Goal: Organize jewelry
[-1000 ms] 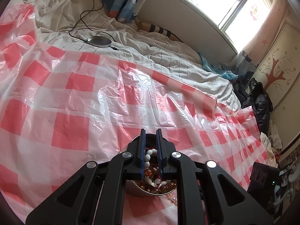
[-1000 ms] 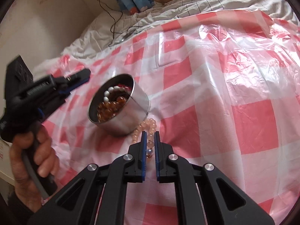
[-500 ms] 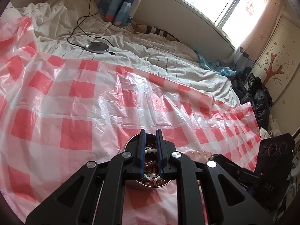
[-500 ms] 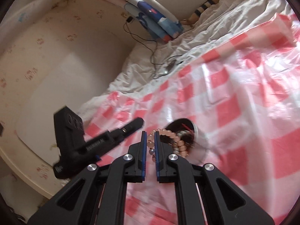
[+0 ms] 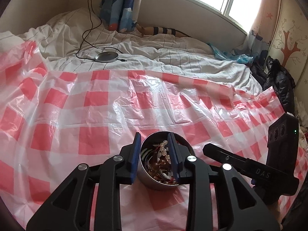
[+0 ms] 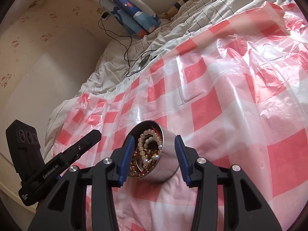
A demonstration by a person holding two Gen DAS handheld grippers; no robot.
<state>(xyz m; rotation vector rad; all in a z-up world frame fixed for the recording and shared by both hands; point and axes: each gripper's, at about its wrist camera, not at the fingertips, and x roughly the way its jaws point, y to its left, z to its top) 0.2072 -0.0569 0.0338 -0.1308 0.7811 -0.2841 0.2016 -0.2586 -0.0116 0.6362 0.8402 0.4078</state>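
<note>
Beads (image 6: 146, 150) fill the metal tin (image 6: 165, 165) on the pink checked sheet (image 6: 231, 100). The left gripper (image 5: 155, 157) and right gripper (image 6: 154, 157) hang over it, jaws just opened and holding nothing.

Both grippers (image 5: 154, 150) (image 6: 153, 148) just opening, empty.

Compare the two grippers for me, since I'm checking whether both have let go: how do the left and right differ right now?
The right gripper stands wider apart than the left gripper; both have just been opening. The right's pads flank the whole metal tin without touching it, while the left's narrower pads frame only part of the tin's mouth. Shared: both are open, pinch nothing, and hover over the tin, where the bead bracelets lie.
</note>
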